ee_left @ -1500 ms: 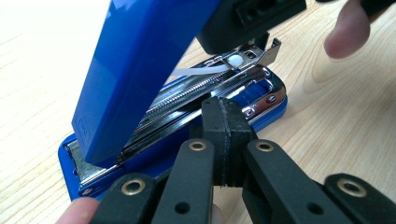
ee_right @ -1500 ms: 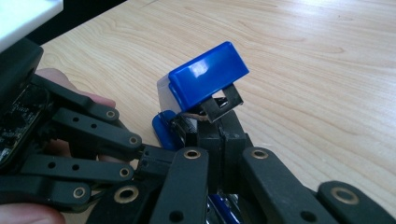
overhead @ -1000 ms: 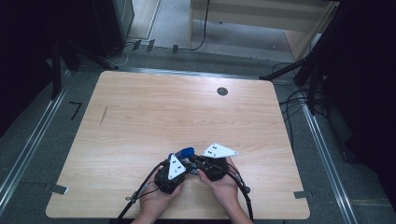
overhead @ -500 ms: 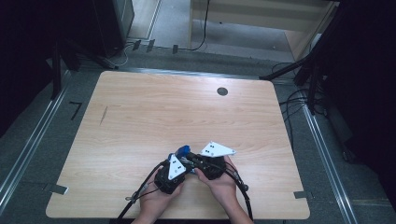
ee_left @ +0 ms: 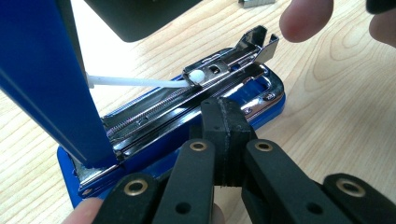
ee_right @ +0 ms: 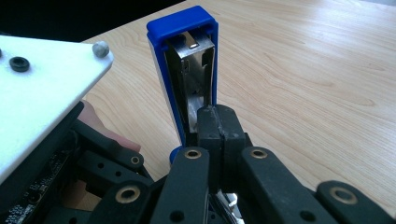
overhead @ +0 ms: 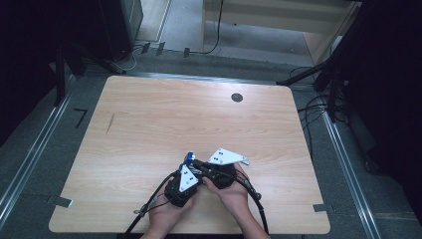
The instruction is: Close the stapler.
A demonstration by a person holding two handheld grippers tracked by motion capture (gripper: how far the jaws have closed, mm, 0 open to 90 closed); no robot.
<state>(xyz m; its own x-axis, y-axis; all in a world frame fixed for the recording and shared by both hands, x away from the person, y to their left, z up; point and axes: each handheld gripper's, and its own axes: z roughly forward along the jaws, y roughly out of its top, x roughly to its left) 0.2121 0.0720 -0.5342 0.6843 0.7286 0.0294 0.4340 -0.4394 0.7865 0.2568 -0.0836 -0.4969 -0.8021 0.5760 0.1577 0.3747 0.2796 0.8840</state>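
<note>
A blue stapler (ee_left: 154,126) lies near the near edge of the worktop (overhead: 149,124), just in front of the person's hands, swung wide open: its blue top cover (ee_right: 184,60) stands upright while the base with the bare metal staple channel (ee_left: 187,100) rests flat on the wood. A white pusher rod (ee_left: 140,82) runs along above the channel. The left gripper (ee_left: 227,116) has its jaws pressed together right at the side of the base; whether anything is pinched between them I cannot tell. The right gripper (ee_right: 218,123) is likewise closed, its tips against the foot of the raised cover. The risk I see is the cover snapping down under spring force if the right gripper slips off. A sideways push from the left gripper could also skid the light base across the smooth worktop, since only fingertips (ee_left: 306,18) steady it.
</note>
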